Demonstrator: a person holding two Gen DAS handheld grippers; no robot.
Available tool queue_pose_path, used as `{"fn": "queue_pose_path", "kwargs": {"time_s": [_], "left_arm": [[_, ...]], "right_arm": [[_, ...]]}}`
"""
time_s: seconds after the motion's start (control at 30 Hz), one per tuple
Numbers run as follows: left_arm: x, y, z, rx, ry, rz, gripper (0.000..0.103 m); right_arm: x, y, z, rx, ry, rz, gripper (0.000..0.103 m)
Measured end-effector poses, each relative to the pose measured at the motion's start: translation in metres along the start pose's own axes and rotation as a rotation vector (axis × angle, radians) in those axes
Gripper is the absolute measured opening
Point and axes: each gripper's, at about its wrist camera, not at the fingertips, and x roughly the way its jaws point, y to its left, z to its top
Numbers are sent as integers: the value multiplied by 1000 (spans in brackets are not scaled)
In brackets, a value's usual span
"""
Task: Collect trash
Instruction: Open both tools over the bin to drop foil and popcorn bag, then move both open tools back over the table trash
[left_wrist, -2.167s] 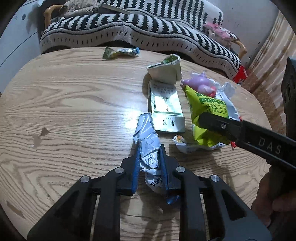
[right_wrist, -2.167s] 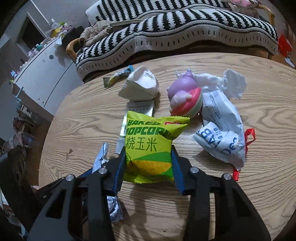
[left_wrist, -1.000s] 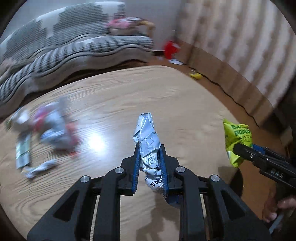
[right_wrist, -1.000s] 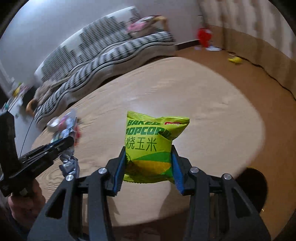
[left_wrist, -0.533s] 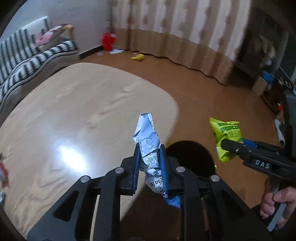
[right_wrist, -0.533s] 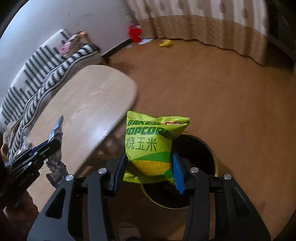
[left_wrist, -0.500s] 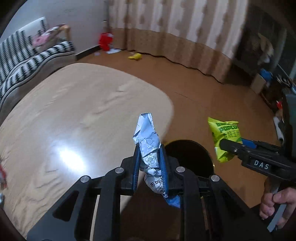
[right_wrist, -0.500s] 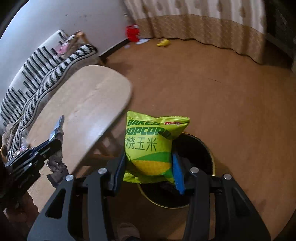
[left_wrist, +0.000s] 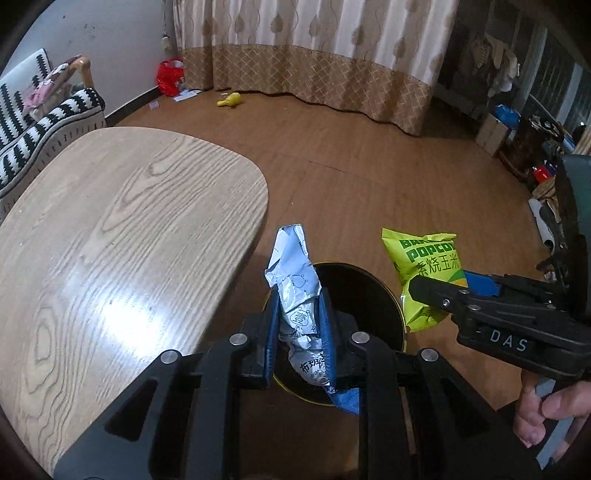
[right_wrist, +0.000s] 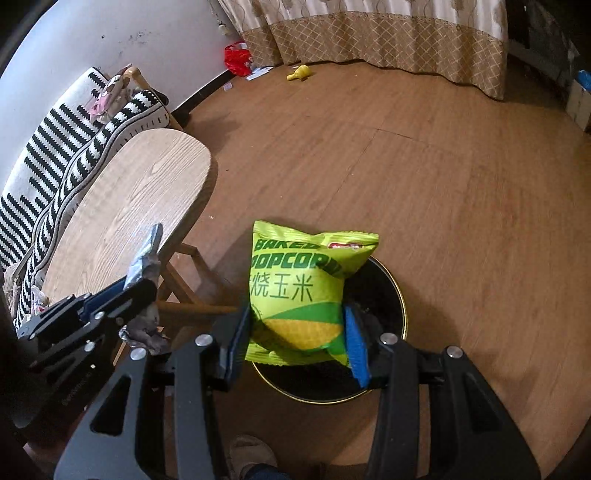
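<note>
Crinkled silver foil is what we have in our left gripper: a crumpled silver wrapper with blue print, pinched between the two blue-padded fingers and sticking up past their tips. Our right gripper has its fingers clamped on the lower part of a lime-green popcorn bag, which stands upright between them with its top edge free.

Both pieces of trash hang over a round black bin with a thin gold rim that stands on the brown wooden floor. In the left wrist view the bin shows directly behind the silver wrapper, and the popcorn bag hangs just to the right of it, near the bin's right edge. In the right wrist view the bag covers the left part of the bin's mouth.

The light wooden counter lies to the left, its rounded end just beside the bin. Behind it sits a black-and-white striped sofa, and patterned beige curtains hang along the far wall. A hand grips the right gripper's handle.
</note>
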Motion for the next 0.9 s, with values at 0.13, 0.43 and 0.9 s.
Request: {"fn": "queue_pose_path", "kwargs": {"time_s": [0.13, 0.43, 0.9], "left_arm": [[4, -2, 2, 6, 6, -17, 20], [2, -10, -4, 48, -22, 1, 64], [-92, 80, -22, -93, -152, 178, 92]], "right_arm": [[0, -2, 0, 10, -2, -4, 45], [-6, -8, 1, 48, -41, -5, 69], [0, 83, 11, -103, -50, 93, 69]]}}
